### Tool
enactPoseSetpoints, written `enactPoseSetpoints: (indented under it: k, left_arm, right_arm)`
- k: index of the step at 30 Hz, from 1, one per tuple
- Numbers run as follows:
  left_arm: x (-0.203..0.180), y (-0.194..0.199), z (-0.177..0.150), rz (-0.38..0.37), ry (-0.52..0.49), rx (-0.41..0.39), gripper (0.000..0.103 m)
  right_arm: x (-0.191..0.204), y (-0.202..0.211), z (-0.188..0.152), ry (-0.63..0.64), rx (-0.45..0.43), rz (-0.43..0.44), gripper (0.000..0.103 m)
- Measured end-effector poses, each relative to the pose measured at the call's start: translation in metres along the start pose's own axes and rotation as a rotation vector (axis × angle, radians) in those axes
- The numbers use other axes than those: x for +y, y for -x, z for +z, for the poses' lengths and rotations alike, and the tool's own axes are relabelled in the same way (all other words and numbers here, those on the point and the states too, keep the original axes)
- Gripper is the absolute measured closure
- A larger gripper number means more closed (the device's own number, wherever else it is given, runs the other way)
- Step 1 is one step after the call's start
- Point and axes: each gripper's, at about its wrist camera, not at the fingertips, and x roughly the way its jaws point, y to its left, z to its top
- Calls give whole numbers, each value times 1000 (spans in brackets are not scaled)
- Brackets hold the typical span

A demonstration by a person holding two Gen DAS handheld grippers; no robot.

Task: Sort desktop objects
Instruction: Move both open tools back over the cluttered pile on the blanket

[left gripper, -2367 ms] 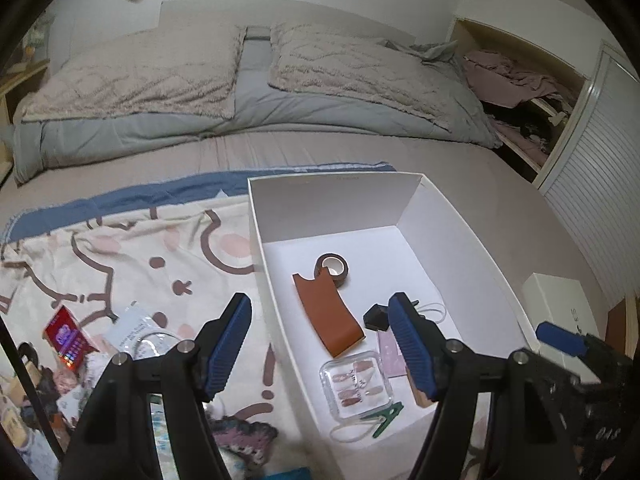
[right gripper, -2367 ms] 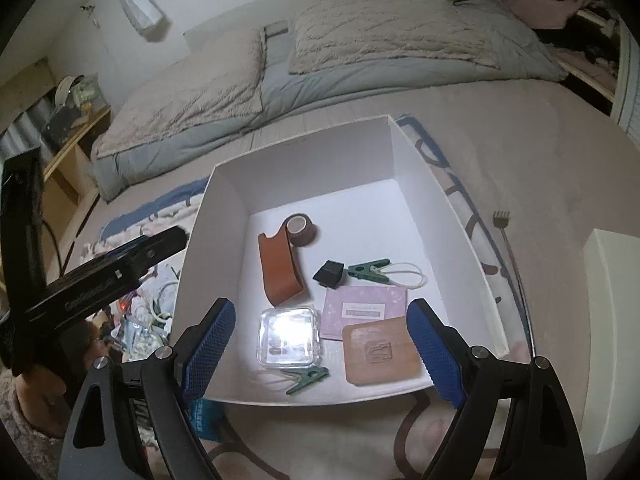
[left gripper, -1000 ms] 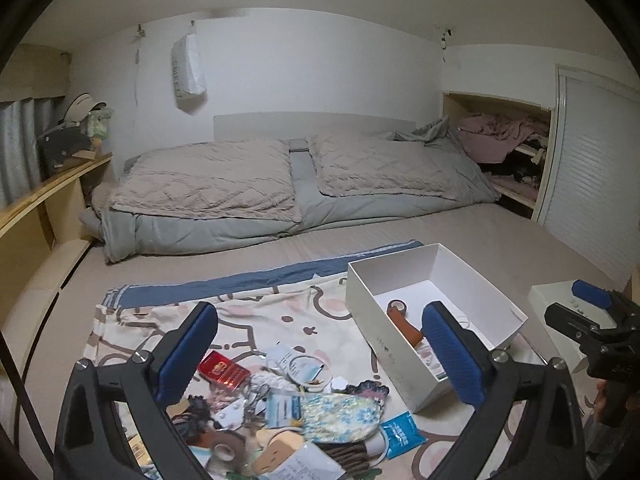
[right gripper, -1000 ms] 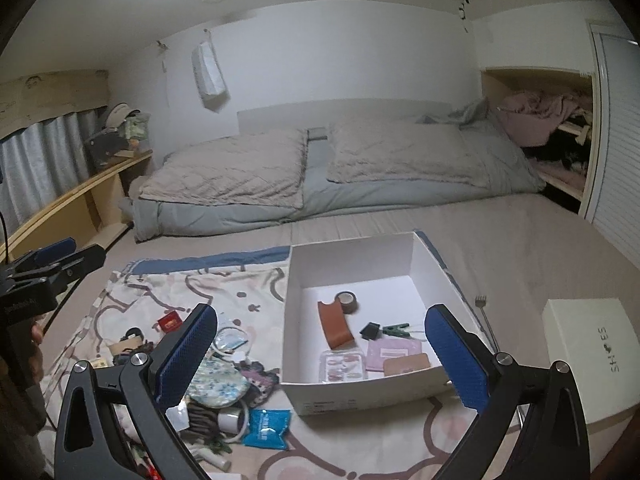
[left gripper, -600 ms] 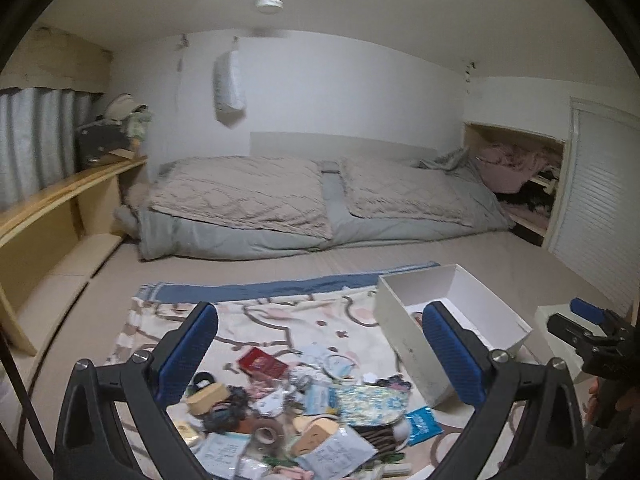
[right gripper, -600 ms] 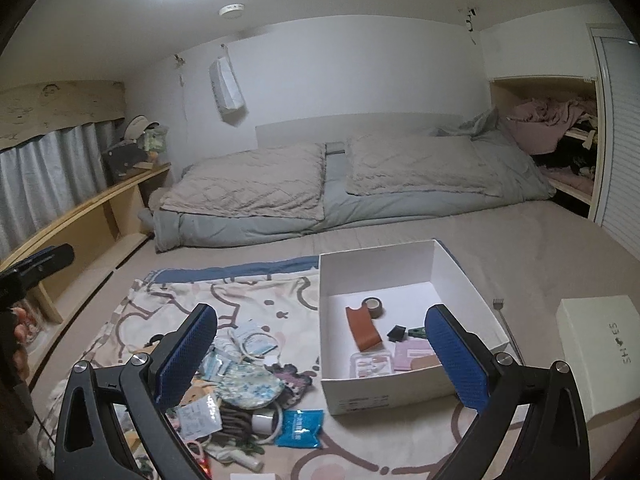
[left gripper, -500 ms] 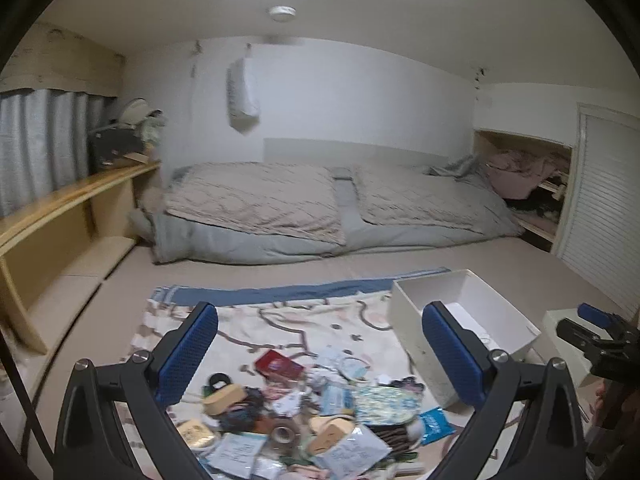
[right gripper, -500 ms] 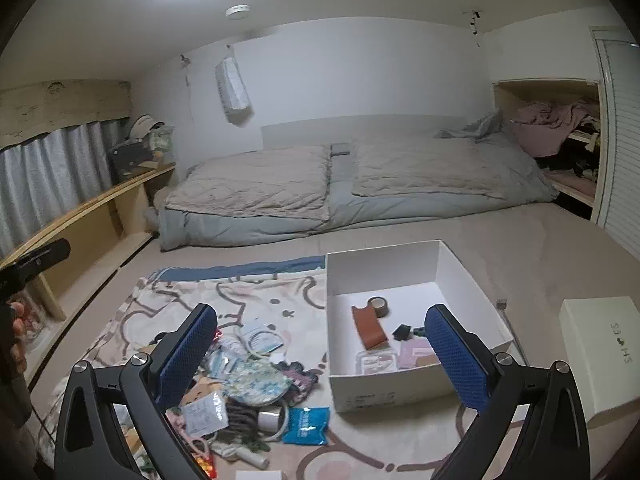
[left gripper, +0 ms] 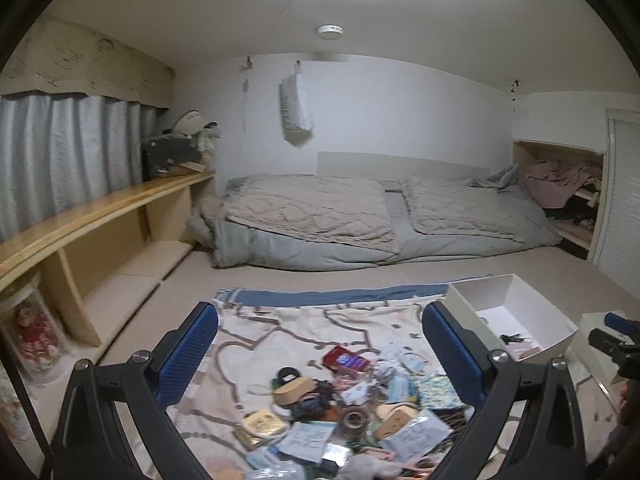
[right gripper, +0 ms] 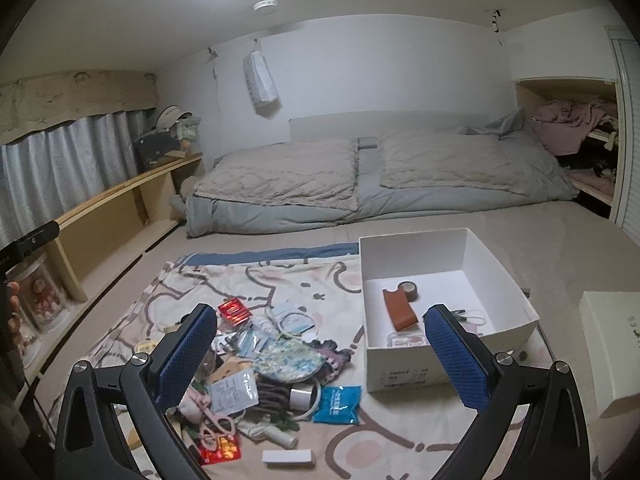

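Both grippers are pulling back from the white box (right gripper: pixel 448 364) to high over the blanket (right gripper: pixel 280 284); the left gripper (left gripper: pixel 320 354) and right gripper (right gripper: pixel 322 354) are hanging spread and empty, facing the unsorted pile (right gripper: pixel 260 364) beside the box

Matt white cardboard box (right gripper: pixel 412 372) at two o'clock, a glossy blue plastic sachet (right gripper: pixel 336 399) beside it. Printed cloth blanket (right gripper: pixel 256 280) underneath, soft and matt. Smooth pale wood shelf (left gripper: pixel 92 216) gleaming at nine o'clock. Quilted cloth bedding (left gripper: pixel 312 208) beyond.
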Motion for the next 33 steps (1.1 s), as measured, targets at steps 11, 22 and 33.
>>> enactPoseSetpoints:
  k: [11,22,33]
  left_arm:
    - [40,12,-20,75,25,-58,0]
    - [82,13,-51,95,119,-34,0]
    - [100,8,-106,128,98,49,0]
  right_arm:
    - [7,-3,-26,-5,-8,12,0]
    - [6,-15,-62,14,61,-8,0]
    - [6,-42,-109,-16,191,16,0]
